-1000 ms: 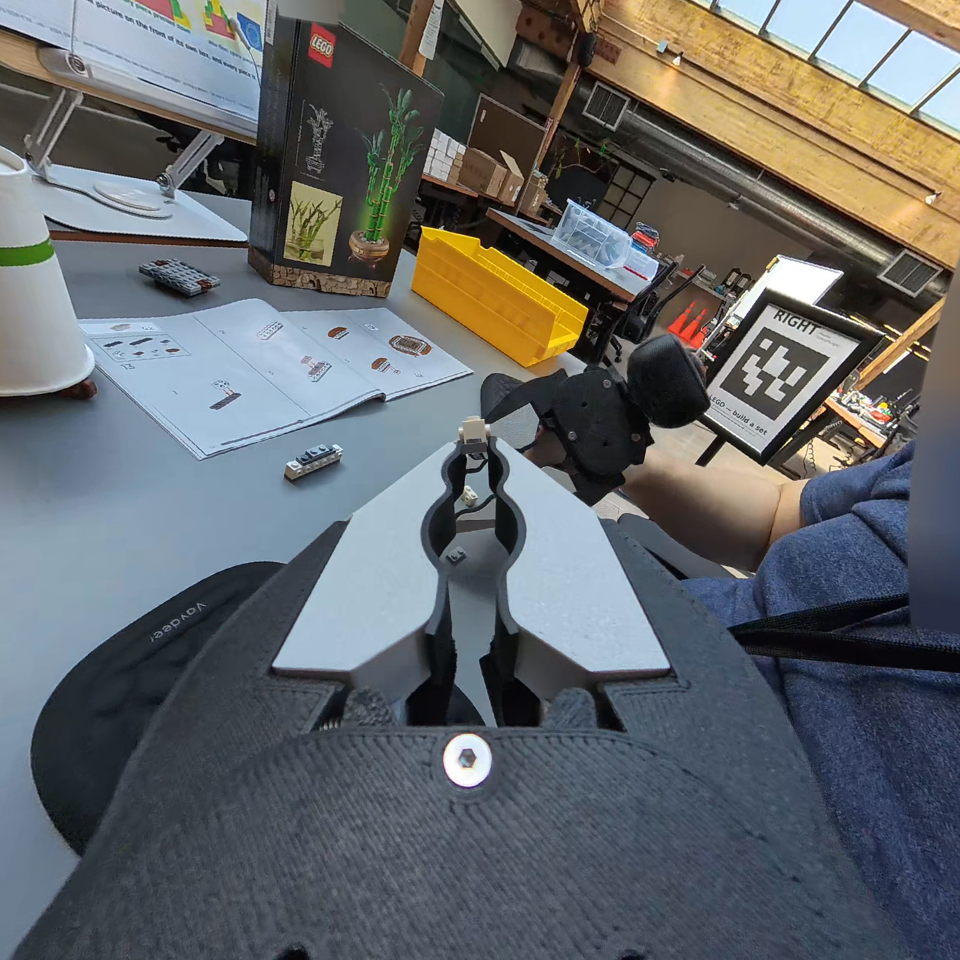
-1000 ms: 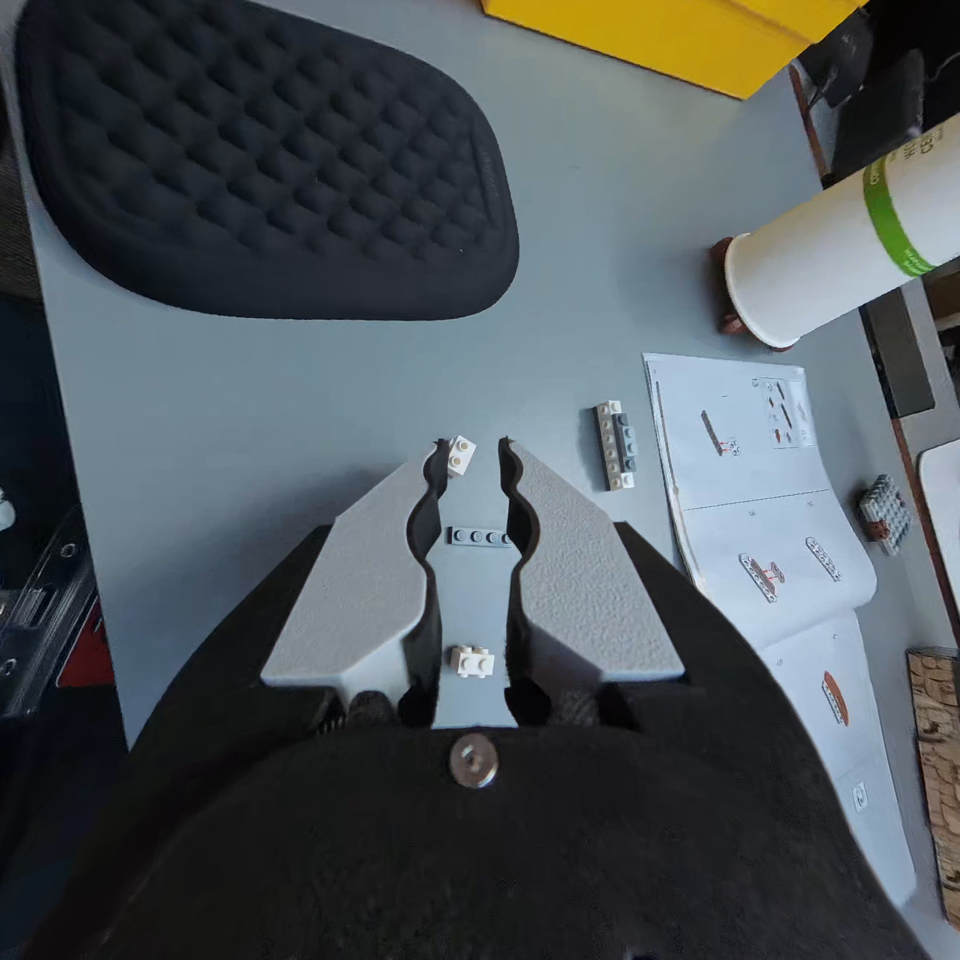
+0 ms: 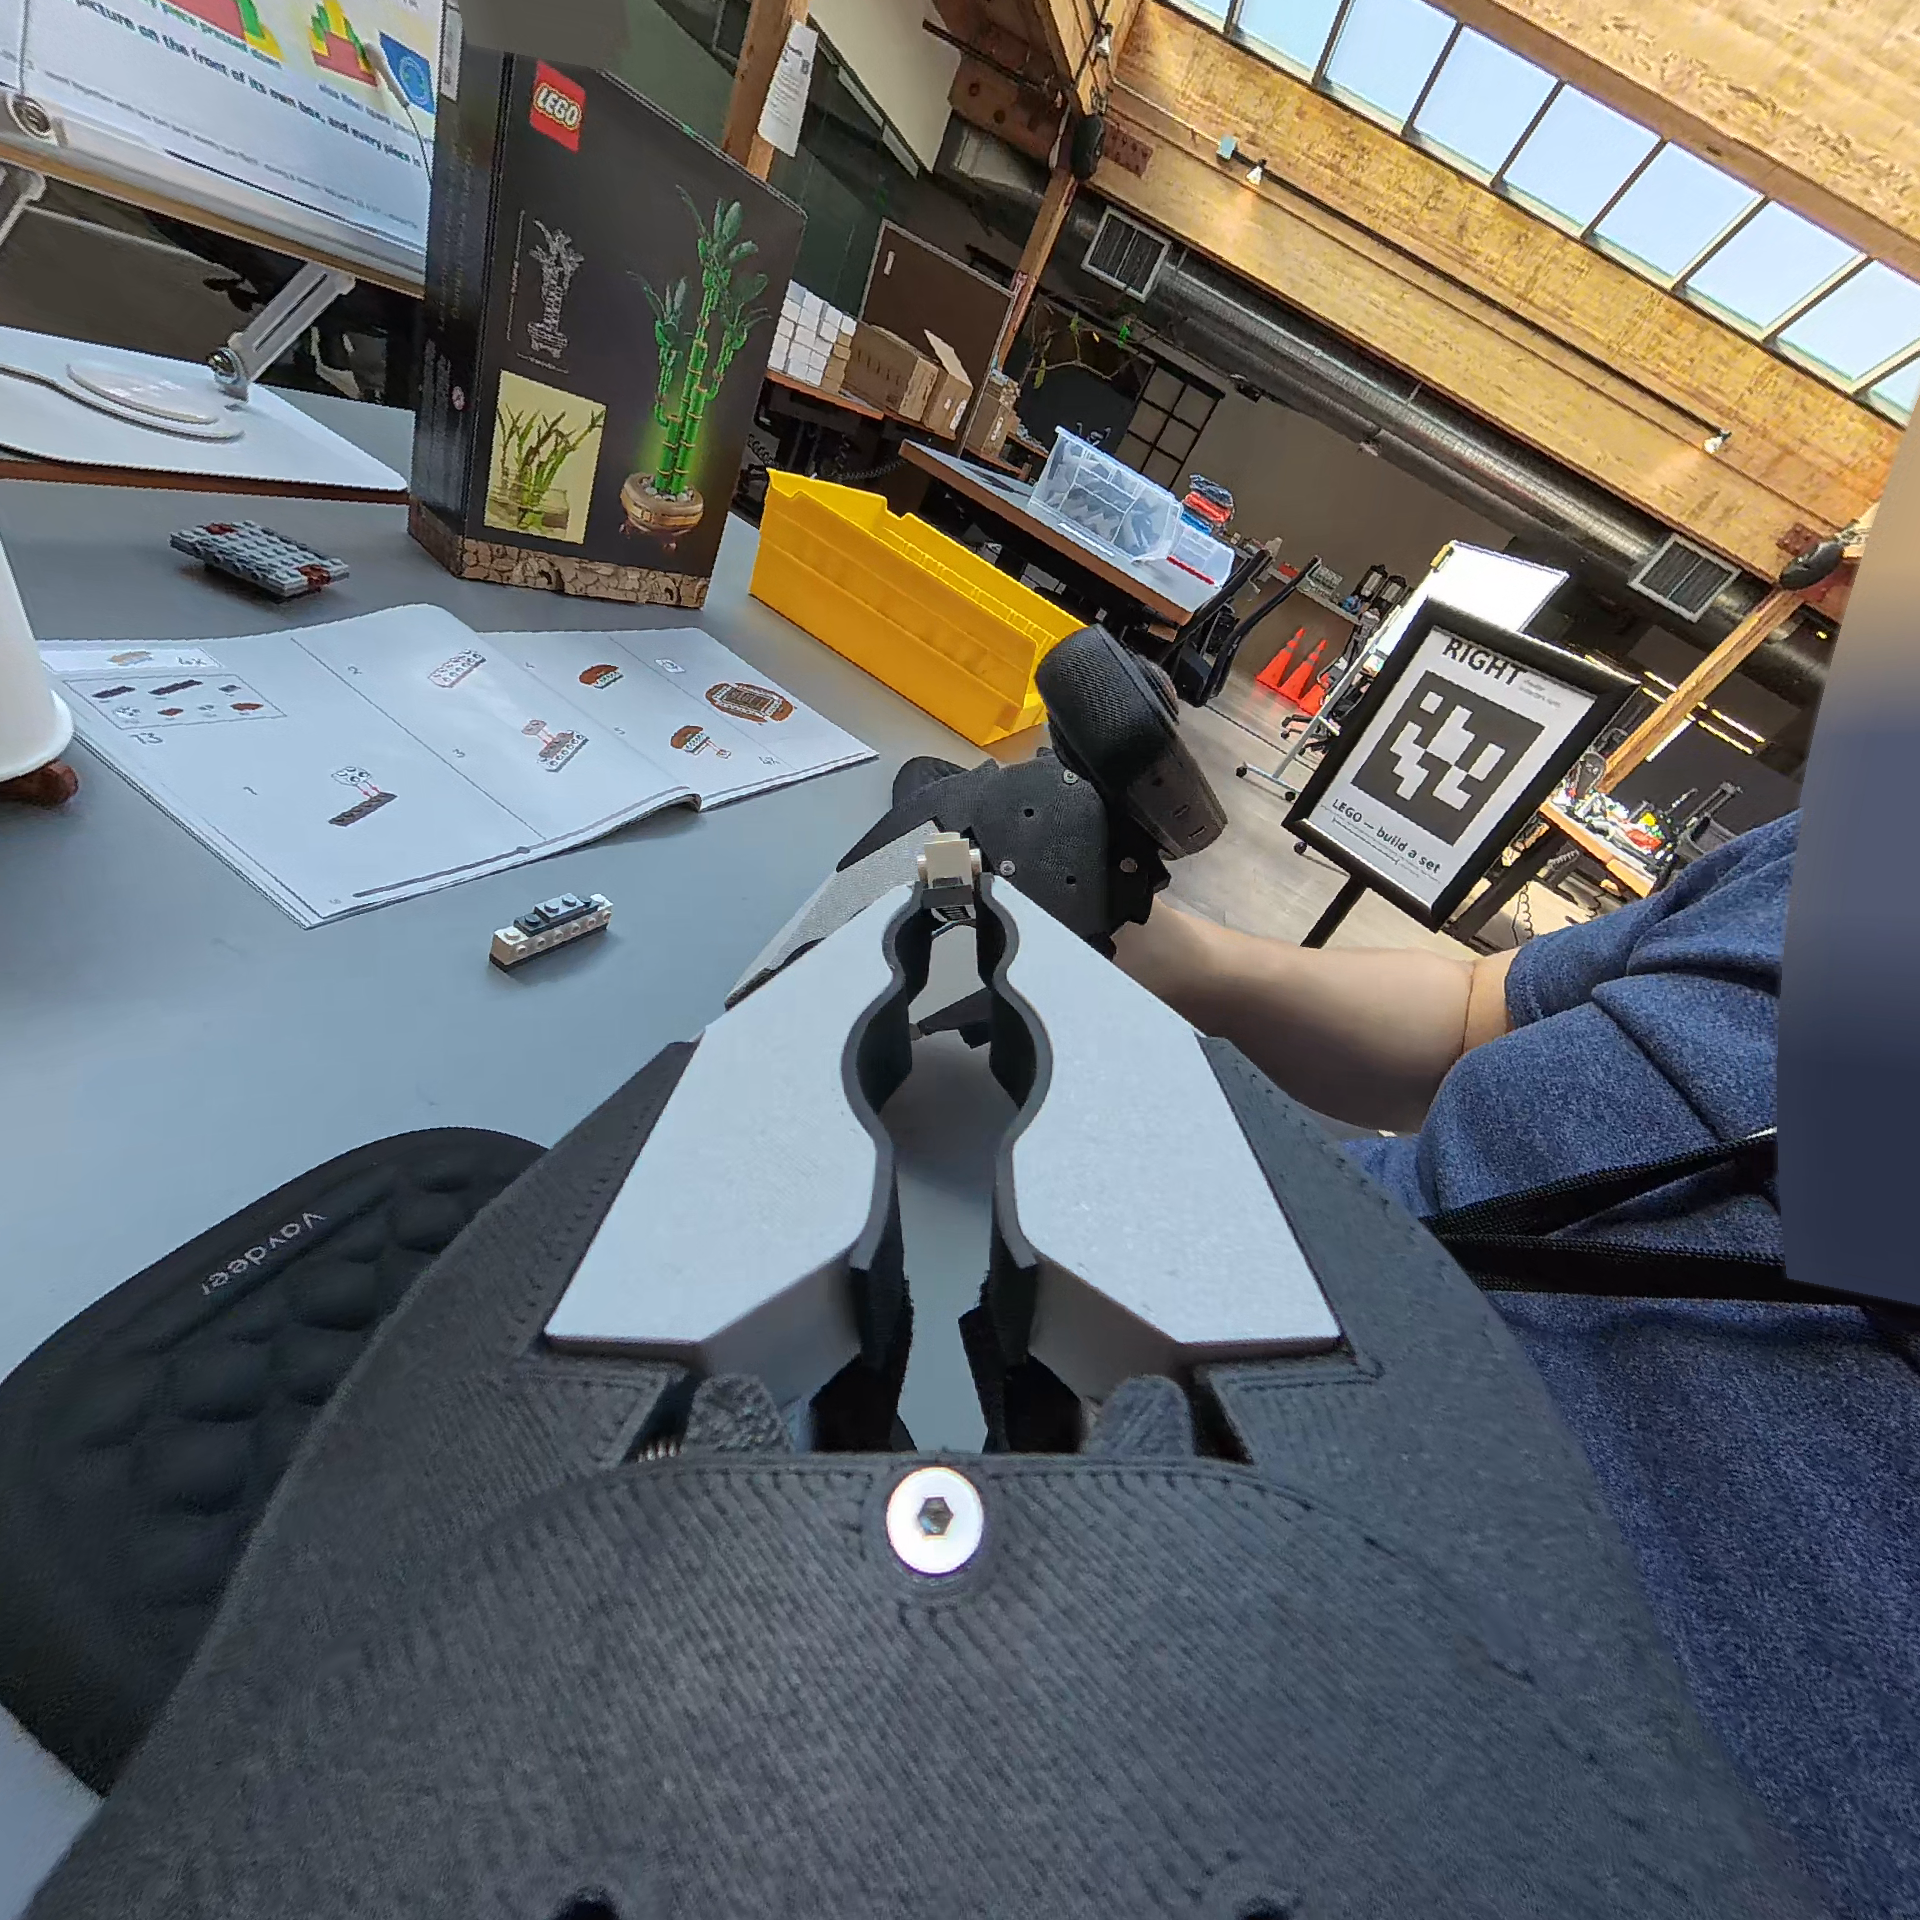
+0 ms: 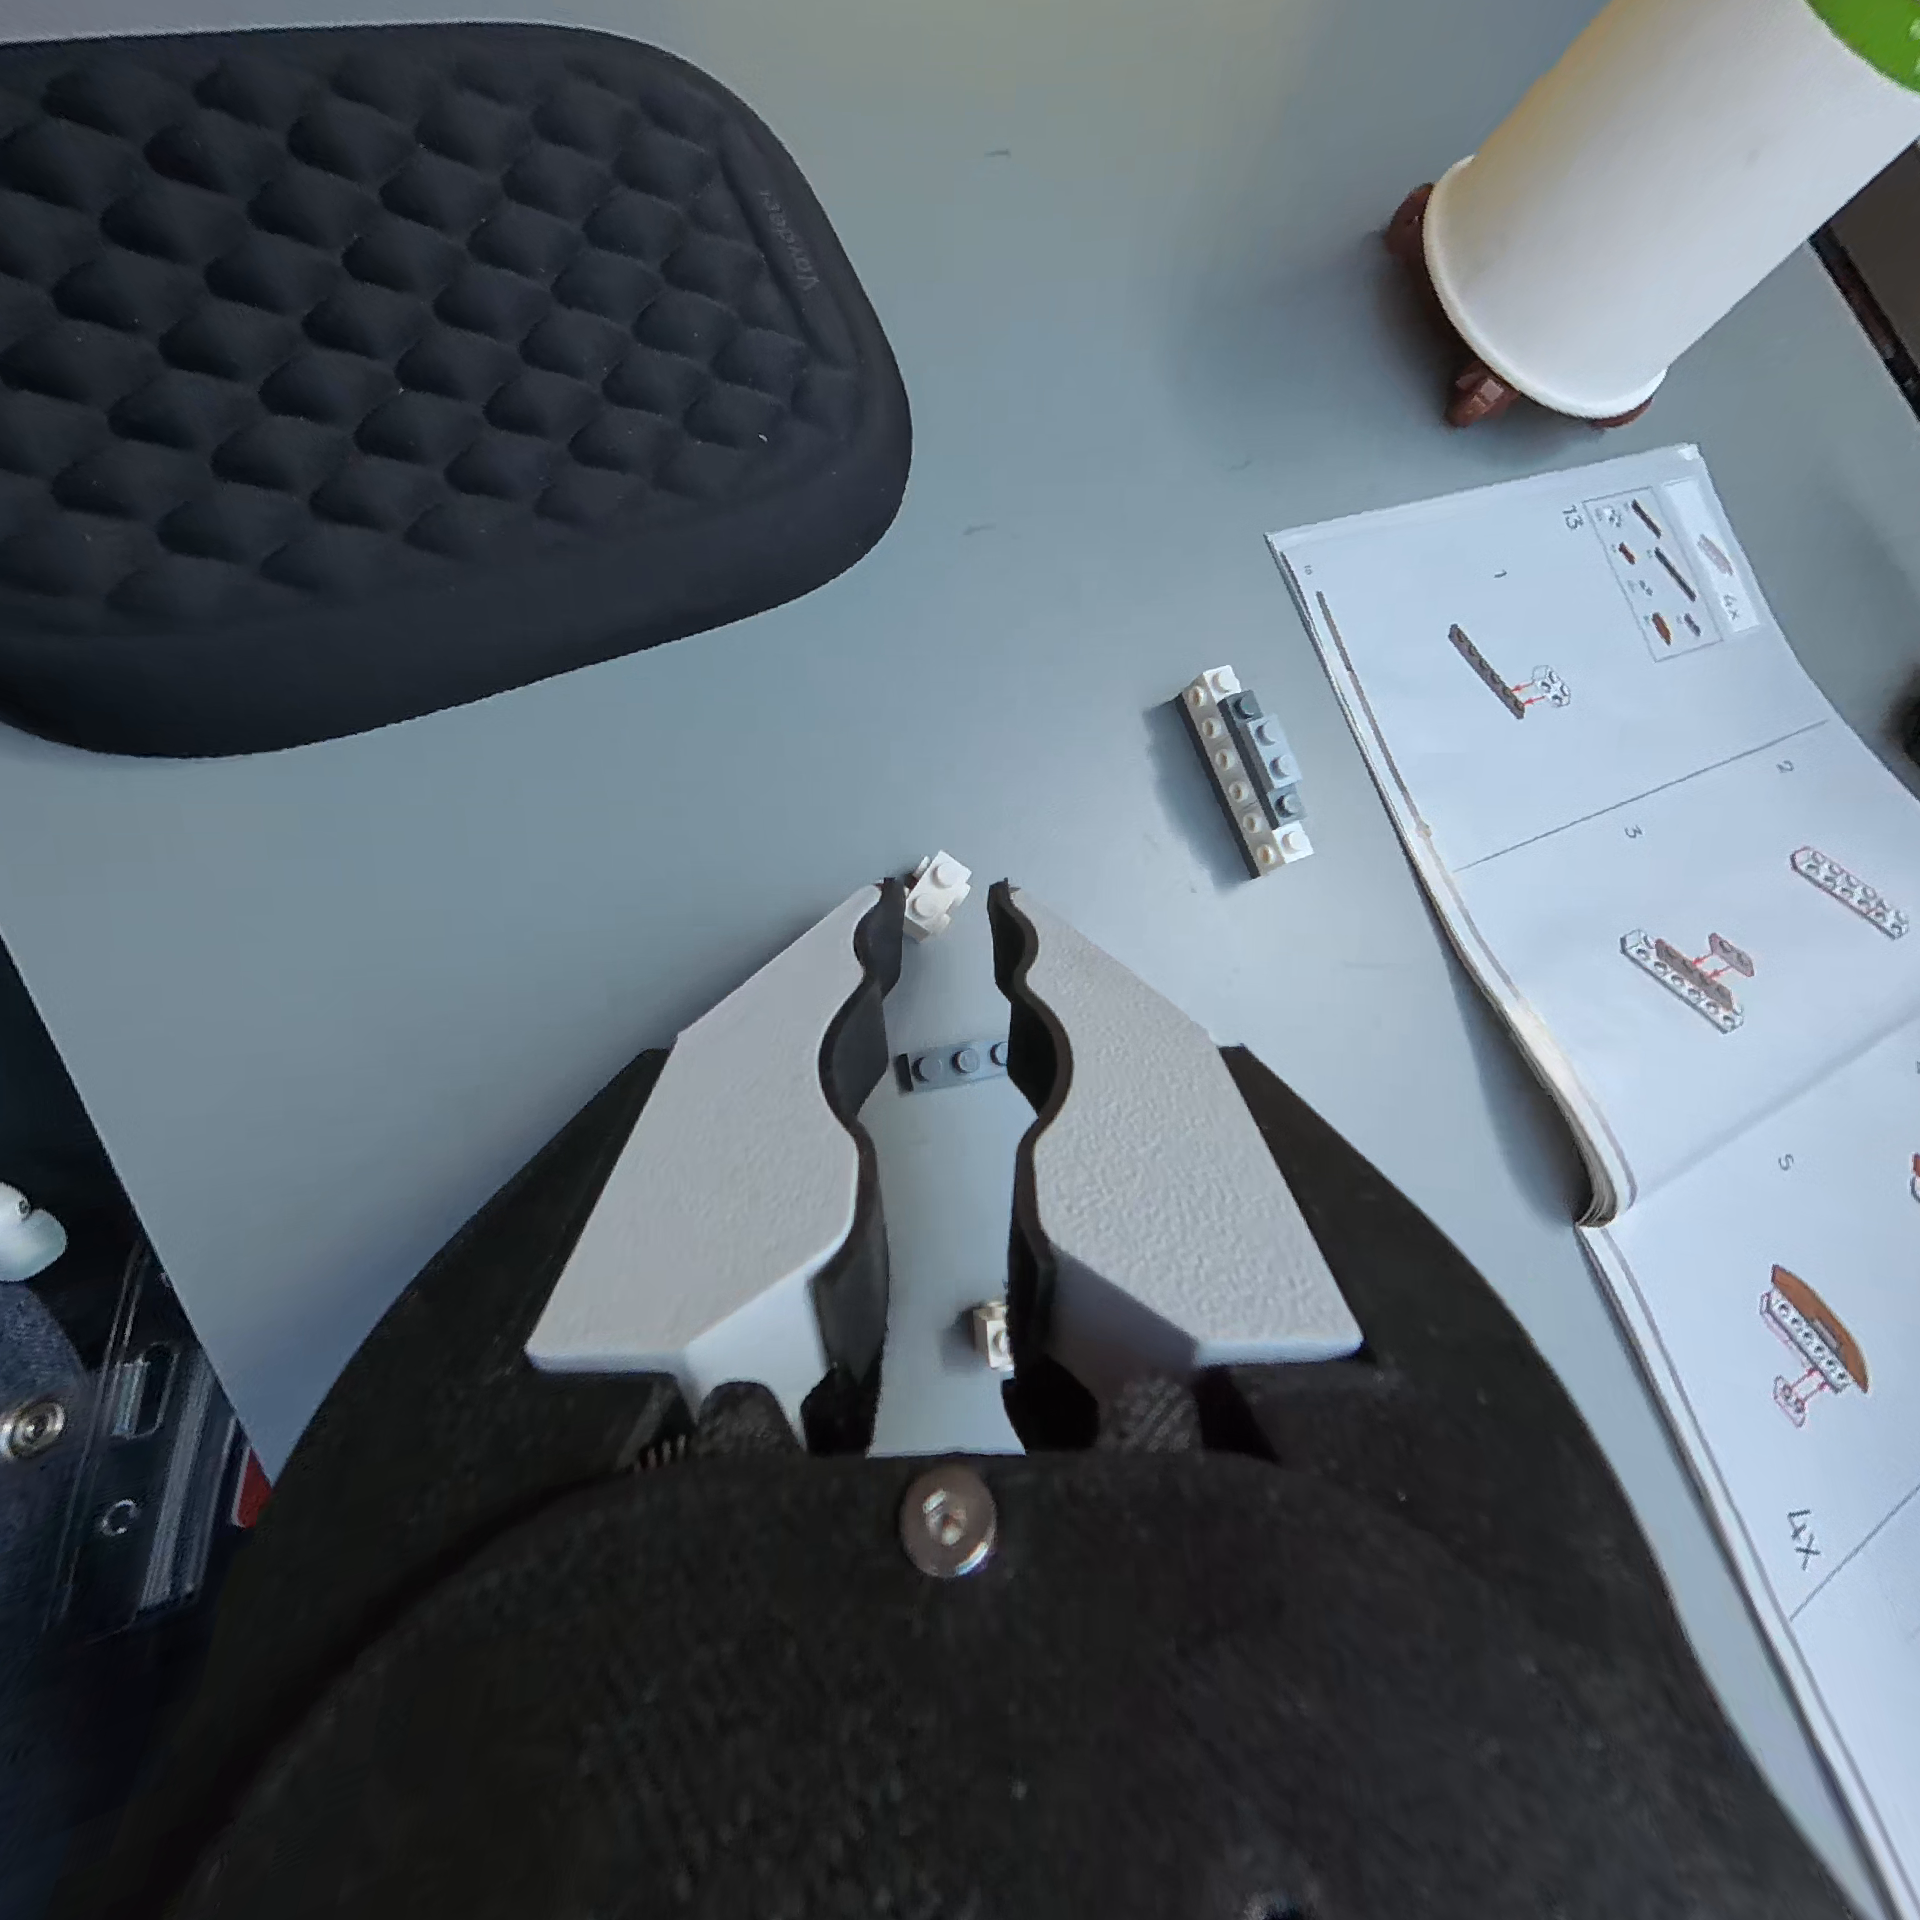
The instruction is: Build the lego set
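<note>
White and tiny, one brick [image 3: 952,864] sat pinched in the left claw [image 3: 950,883]; the right claw [image 4: 943,902], narrowly parted, hovered over three loose pieces at mid-frame.

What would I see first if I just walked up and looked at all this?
Probably the tall dark box with a green bamboo plant pictured on it, standing at the back of the grey table, with a bright yellow bin beside it. Then the open instruction booklet in front of the box, and the left gripper pinching a tiny white and dark brick piece at its tips.
</note>
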A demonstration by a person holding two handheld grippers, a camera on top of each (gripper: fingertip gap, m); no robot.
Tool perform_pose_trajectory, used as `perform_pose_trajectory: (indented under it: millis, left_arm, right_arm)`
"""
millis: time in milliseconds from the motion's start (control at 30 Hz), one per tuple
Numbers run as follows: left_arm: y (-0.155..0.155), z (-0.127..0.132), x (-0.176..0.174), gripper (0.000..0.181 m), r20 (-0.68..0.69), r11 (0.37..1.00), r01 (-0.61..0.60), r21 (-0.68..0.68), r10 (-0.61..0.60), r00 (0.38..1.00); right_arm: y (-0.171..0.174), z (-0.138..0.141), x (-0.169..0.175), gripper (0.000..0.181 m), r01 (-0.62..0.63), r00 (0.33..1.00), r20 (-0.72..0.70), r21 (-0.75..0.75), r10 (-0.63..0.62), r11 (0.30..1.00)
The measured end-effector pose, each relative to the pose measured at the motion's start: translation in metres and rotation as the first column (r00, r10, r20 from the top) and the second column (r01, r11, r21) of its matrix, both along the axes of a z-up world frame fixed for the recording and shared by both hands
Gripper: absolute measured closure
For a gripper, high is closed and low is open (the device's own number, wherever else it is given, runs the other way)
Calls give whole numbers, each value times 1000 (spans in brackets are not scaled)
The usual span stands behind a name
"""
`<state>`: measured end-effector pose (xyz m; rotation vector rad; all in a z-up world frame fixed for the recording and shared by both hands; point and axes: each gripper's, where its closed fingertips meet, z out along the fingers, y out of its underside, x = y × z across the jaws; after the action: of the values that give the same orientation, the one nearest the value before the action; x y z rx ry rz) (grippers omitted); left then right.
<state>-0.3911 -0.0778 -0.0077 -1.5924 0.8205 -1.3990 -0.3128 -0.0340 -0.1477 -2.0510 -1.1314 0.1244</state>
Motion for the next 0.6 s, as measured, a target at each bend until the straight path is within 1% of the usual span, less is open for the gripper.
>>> perform_pose_trajectory:
  millis: [133,200,267,533,600]
  left_arm:
    - [-3,0,2,175,6,1000,14,-1,-14,1000]
    - [-5,0,3,175,7,1000,23,-3,-23,1000]
    - [-7,0,3,176,6,999,32,-3,-32,999]
    - [-10,1,4,176,13,999,46,-2,-46,999]
    - [-11,1,4,176,13,999,47,-1,-47,999]
  right_arm:
    - [5,-4,5,165,98,989,-103,-112,-110,989]
    - [6,-5,5,166,120,969,-187,-209,-160,971]
    - [5,-6,3,166,109,953,-240,-294,-184,949]
    - [2,-7,-3,164,98,937,-273,-387,-216,917]
    - [1,-5,-4,162,89,943,-267,-371,-199,924]
